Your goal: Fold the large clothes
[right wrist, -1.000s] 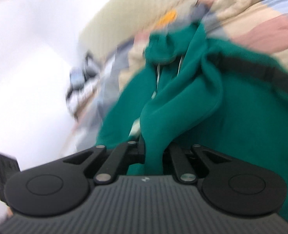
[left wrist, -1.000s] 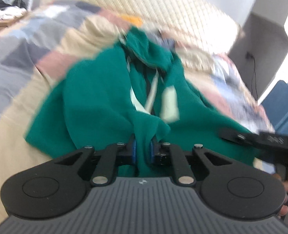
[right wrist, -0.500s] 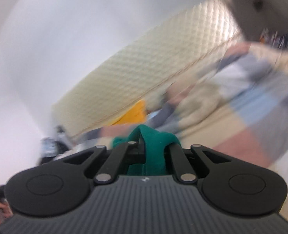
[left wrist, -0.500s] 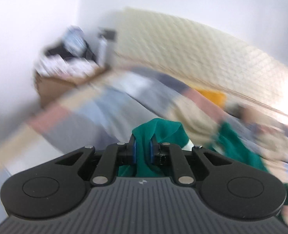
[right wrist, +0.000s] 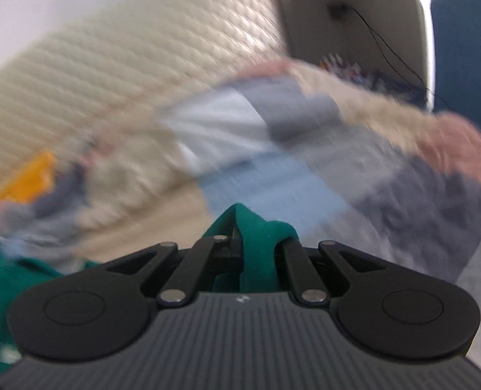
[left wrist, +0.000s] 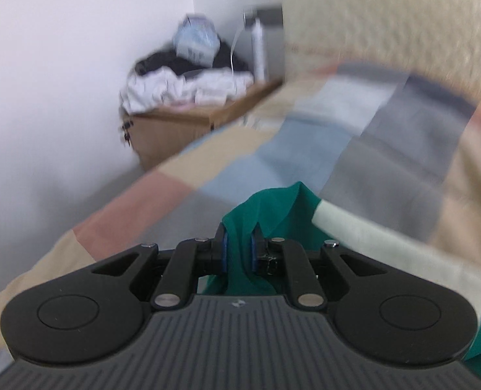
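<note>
Green garment (left wrist: 266,208) pinched tight in left hand-held gripper (left wrist: 239,253) and right hand-held gripper (right wrist: 256,247).

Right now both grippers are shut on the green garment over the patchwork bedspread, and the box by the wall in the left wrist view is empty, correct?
Not quite. The left wrist view shows the cardboard box heaped with white and dark laundry, not empty. The rest holds: the left gripper and right gripper are each shut on the green garment over the patchwork bedspread.

Green garment (left wrist: 266,208) with a pale stripe, bunched folds pinched in both grippers, above the bed (left wrist: 305,149).
</note>
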